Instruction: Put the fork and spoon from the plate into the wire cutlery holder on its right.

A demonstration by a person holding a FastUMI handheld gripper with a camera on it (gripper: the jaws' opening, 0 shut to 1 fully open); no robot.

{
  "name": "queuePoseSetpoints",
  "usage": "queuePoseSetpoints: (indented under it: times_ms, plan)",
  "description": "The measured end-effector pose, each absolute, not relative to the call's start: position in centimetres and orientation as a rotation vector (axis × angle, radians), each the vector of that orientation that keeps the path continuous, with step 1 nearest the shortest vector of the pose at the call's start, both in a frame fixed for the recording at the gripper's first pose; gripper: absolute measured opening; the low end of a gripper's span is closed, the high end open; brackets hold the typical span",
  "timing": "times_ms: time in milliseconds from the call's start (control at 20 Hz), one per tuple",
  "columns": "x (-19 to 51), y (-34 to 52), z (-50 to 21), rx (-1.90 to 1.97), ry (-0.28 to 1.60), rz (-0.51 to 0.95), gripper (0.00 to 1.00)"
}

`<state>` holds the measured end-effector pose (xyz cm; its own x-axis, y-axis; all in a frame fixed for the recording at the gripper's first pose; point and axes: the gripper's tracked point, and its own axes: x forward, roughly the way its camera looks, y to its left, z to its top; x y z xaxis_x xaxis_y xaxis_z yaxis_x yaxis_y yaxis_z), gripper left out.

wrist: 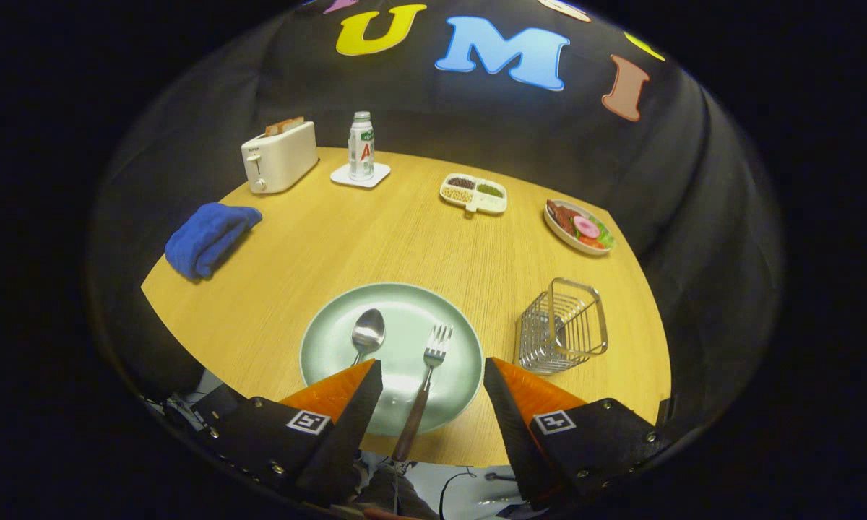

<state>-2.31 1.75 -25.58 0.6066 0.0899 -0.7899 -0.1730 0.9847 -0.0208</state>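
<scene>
Tongs (432, 375) spread wide over plate (332, 354), gripping nothing; fork (426, 383) between them, spoon (367, 334) beside: likely stiff, slick, light metal, best pinched mid-handle for wire holder (565, 326).

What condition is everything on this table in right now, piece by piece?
gripper: jaws open, the fork's handle between them, nothing gripped.
fork: lying on the plate, handle over the near rim.
spoon: lying on the plate, bowl up.
plate: flat on the table.
wire cutlery holder: upright, empty.
toaster: bread sticking up from its slot.
bottle: upright on a coaster, capped.
blue cloth: folded.
</scene>
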Motion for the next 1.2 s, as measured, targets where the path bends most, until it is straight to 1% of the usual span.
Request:
queuePoseSetpoints:
  times_ms: [300,400,450,550,650,750,800,850,900,950,1050,1100,1150,1200]
  plan:
    - [-3.6,1.4,-29.5,-0.104,1.072,0.162,0.87]
    - [-3.9,2.2,-30.9,-0.093,1.131,0.189,0.78]
    - [-4.2,2.4,-31.2,-0.086,1.154,0.198,0.72]
    - [-4.5,2.2,-31.9,-0.105,1.186,0.197,0.7]
    - [-4.4,2.5,-32.2,-0.105,1.217,0.202,0.7]
    - [-4.7,2.6,-33.5,-0.107,1.274,0.215,0.41]
    - [-4.6,3.1,-33.9,-0.095,1.299,0.23,0.35]
    - [-4.7,2.6,-35.0,-0.109,1.329,0.212,0.35]
    - [-4.8,2.7,-35.2,-0.101,1.357,0.219,0.2]
    - [-4.9,2.8,-34.9,-0.09,1.375,0.227,0.18]
    - [-5.0,2.8,-34.9,-0.105,1.395,0.252,0.18]
    - [-4.3,2.7,-34.0,-0.1,1.402,0.236,0.1]
    - [-4.8,2.6,-34.6,-0.109,1.418,0.248,0.02]
    - [-4.6,2.6,-34.7,-0.109,1.423,0.254,0.01]
